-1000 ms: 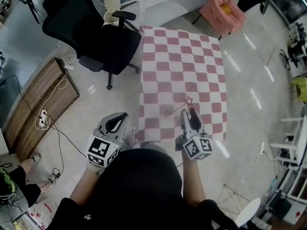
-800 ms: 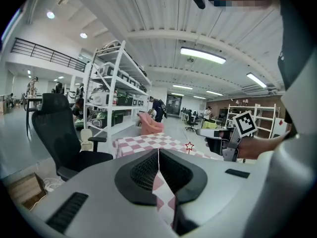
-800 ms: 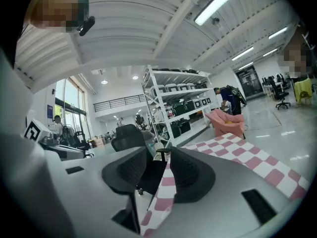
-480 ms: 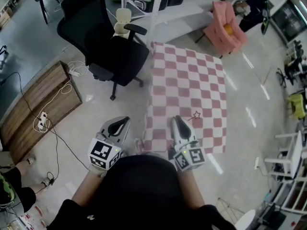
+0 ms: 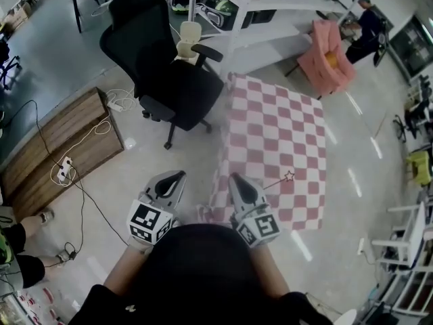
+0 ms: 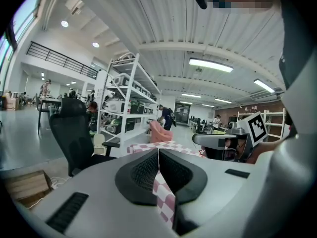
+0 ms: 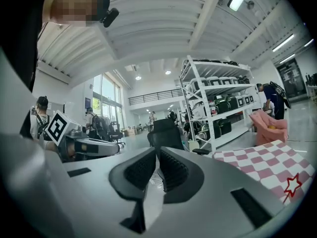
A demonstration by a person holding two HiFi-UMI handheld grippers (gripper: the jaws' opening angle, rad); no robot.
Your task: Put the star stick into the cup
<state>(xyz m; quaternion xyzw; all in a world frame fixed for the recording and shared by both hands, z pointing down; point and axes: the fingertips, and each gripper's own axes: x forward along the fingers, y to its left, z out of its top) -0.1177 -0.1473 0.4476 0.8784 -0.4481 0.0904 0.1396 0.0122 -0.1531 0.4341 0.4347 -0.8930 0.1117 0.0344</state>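
Pink-and-white checkered cloth [image 5: 270, 127] fills the centre of the head view. The star stick [image 5: 289, 176] lies flat on it toward the lower right, just beside the right hand-held gripper [image 5: 237, 179] but not in it. That gripper's jaws have just been closing and now stand nearly together. Only a pale strip I cannot identify shows in the slit, and no stick. The left hand-held gripper [image 5: 174, 177] has its jaws together on a fold of the cloth. No cup is in view. The main risk, I judge, is the cloth: any tug from the left grip could slide or roll the thin stick off the near edge. A fresh pinch could also catch fabric along with the stick.
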